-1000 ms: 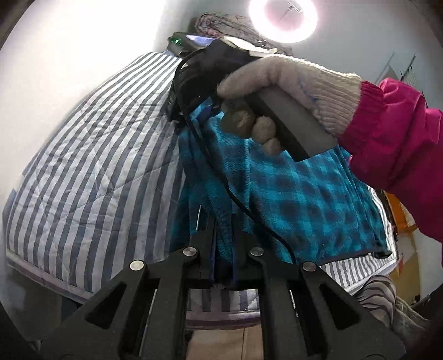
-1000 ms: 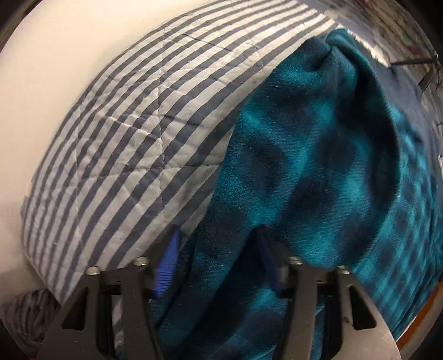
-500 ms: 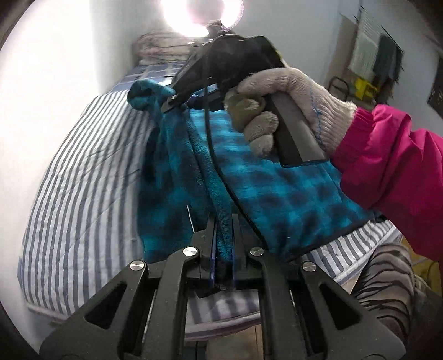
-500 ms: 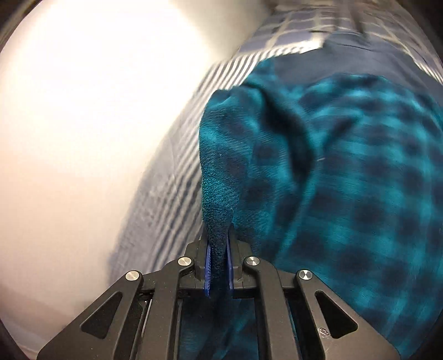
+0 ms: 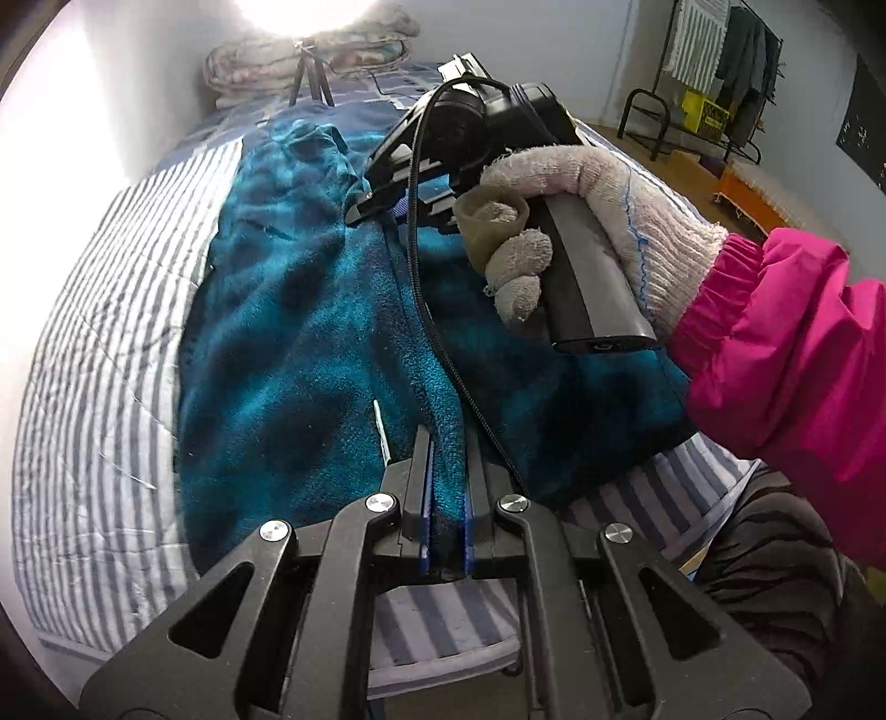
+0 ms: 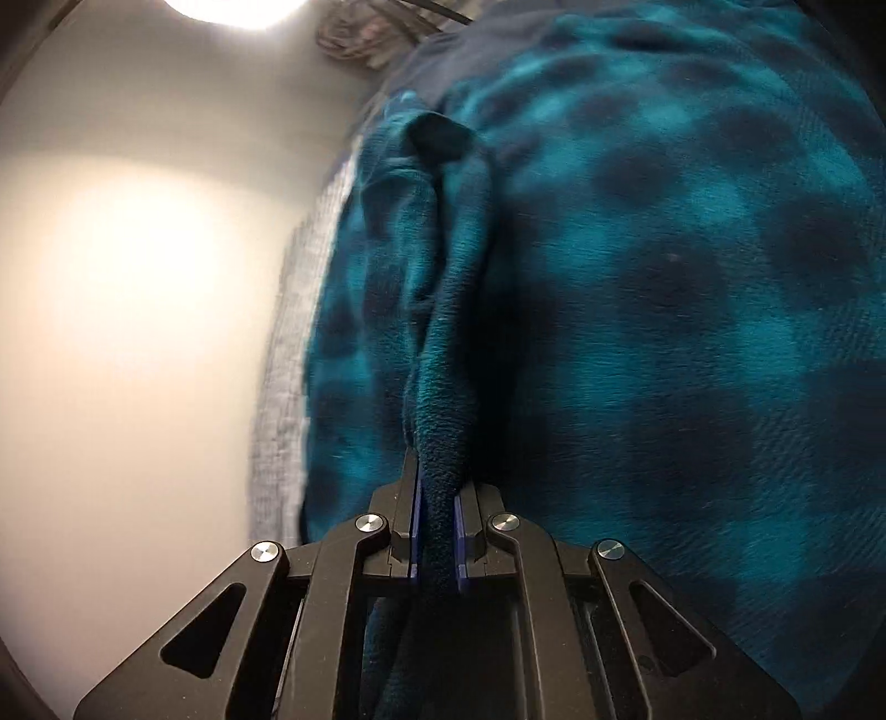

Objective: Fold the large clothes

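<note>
A striped quilt (image 5: 105, 354) in grey and white is spread over the bed, and a folded floral blanket (image 5: 310, 50) is piled at its far end beside a small tripod (image 5: 310, 83) under a bright lamp glare. A clothes rack (image 5: 714, 61) hung with garments is seen across the room at the upper right, with an orange crate (image 5: 758, 188) on the floor near it. In the left wrist view, much of the far half of the bed is blocked by the right gripper (image 5: 362, 205), which is held by a hand in a white knit glove (image 5: 581, 221) with a pink sleeve (image 5: 786, 354) behind it; a black cable (image 5: 437, 332) is draped from that tool down across the cloth. The teal plaid fleece garment (image 5: 288, 343) is laid on the quilt, its long axis running away from the near bed edge toward the blankets, with a bunched end at the far side. The left gripper (image 5: 446, 498) is clenched on a raised ridge of this fleece at the near end, the blue pads being pressed against both sides of the fold. In the right wrist view, the right gripper (image 6: 437, 531) is likewise clamped on a narrow pleat of the fleece garment (image 6: 692, 288), which fills the frame to the right, while a pale wall (image 6: 127, 310) is seen on the left.
</note>
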`<action>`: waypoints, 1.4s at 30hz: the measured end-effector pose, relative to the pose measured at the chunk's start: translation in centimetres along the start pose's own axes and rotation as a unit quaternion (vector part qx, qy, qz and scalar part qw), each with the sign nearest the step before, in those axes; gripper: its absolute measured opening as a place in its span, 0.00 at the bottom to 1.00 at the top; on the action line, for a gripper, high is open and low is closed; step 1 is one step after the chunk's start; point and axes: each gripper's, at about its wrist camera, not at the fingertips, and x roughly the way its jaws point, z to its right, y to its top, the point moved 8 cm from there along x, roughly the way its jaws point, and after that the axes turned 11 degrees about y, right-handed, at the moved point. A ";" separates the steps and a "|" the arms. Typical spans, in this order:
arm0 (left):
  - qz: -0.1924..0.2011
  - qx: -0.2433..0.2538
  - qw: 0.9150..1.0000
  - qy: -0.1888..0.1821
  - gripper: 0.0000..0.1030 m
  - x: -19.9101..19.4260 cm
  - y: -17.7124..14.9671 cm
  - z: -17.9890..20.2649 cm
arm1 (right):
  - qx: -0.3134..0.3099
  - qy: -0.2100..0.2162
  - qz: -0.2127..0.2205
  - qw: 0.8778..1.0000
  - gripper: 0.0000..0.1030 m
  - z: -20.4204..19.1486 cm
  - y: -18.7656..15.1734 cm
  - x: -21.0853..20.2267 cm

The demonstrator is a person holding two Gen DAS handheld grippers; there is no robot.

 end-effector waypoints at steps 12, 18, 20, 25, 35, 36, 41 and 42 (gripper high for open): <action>0.018 -0.046 0.996 -0.075 0.16 -7.3 -1.4 -3.5 | -0.081 -0.094 -0.020 0.992 0.14 -4.8 -0.7 -0.7; 0.018 -0.151 0.987 -0.050 0.47 -8.2 -2.2 -12.4 | -0.108 -0.076 -0.016 0.991 0.34 -9.1 -3.2 -4.9; -0.007 -0.205 0.977 -0.062 0.47 -6.6 -2.5 -15.0 | -0.113 -0.068 -0.028 0.991 0.35 -9.7 -6.0 -5.4; -0.069 -0.284 0.950 -0.108 0.47 -1.7 -3.7 -17.0 | -0.115 -0.068 -0.080 0.988 0.35 -9.5 -13.1 -6.5; -0.105 -0.287 0.940 -0.150 0.38 0.8 -5.5 -14.5 | -0.140 -0.107 -0.074 0.982 0.35 -10.7 -17.4 -4.6; -0.104 -0.281 0.942 -0.151 0.37 0.8 -5.3 -14.2 | -0.142 -0.108 -0.082 0.981 0.35 -11.0 -17.7 -4.4; -0.099 -0.281 0.944 -0.144 0.37 0.7 -5.1 -13.7 | -0.151 -0.184 -0.118 0.964 0.33 -8.8 -18.3 -2.8; -0.100 -0.285 0.943 -0.142 0.37 0.7 -5.0 -13.7 | -0.144 -0.184 -0.123 0.965 0.16 -8.4 -18.3 -2.5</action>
